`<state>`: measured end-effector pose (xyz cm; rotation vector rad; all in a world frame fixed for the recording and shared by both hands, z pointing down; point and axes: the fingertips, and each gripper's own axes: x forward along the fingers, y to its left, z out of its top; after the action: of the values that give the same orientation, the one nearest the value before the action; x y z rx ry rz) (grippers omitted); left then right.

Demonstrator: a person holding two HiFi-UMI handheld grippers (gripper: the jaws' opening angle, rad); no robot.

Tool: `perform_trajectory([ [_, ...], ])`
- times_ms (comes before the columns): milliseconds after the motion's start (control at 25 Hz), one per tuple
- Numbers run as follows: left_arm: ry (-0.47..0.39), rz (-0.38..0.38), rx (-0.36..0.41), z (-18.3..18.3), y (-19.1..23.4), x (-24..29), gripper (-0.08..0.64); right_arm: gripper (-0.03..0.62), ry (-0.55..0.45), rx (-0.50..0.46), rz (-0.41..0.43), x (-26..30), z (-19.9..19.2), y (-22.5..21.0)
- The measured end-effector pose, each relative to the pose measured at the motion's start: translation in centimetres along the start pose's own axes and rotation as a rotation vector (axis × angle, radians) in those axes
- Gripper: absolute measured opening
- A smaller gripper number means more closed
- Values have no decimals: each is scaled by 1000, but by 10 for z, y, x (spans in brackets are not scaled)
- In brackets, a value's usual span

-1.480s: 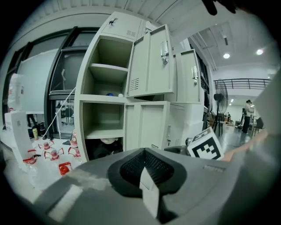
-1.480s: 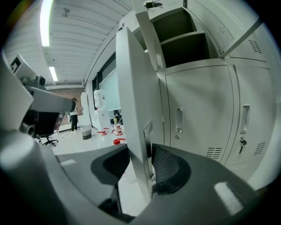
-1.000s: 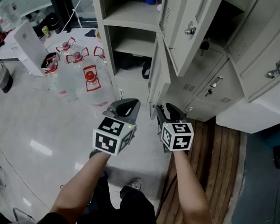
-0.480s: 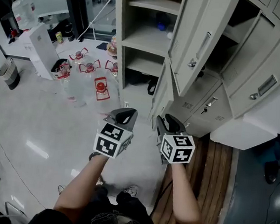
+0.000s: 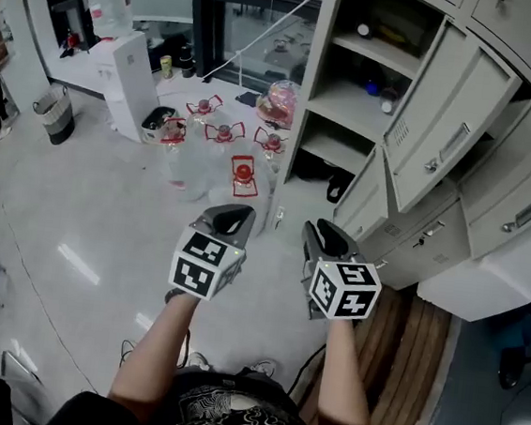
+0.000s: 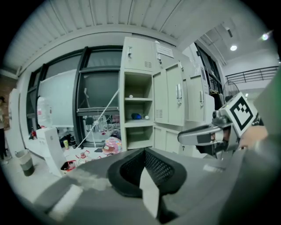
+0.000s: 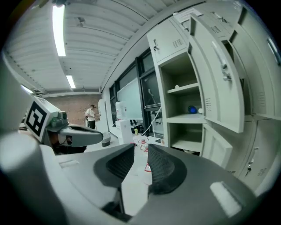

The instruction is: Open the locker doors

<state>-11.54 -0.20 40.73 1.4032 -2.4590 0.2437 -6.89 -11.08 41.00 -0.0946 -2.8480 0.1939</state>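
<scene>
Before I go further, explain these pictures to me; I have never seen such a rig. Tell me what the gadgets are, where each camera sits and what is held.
No robot here: a person holds a two-jaw gripper in each hand. The head view looks down from a camera on the person's head: left gripper, right gripper, each with a marker cube. The other two views ride on the grippers, looking along their jaws. Ahead stand grey lockers; one tall door hangs open beside open shelves. Water jugs stand on the floor. Nothing is held: the left gripper's jaws are together, the right's are a little apart and closing, with nothing between them.
</scene>
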Motion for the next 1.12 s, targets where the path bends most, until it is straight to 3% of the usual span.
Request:
perform_trajectory([
  [160,-12,77,-55,-8,54,-53,3,84,-25,-23,76,23,21,69],
  [600,-41,267,-70,-26,166,-186,3,29,-45,-98,283,71,43,244],
  [680,-60,287,-73,-26,180,-206,3,0,-49,-114,292,75,44,264],
  [1120,-102,345,-109,-32,212,-269,3,0,-73,-169,327,80,49,322],
])
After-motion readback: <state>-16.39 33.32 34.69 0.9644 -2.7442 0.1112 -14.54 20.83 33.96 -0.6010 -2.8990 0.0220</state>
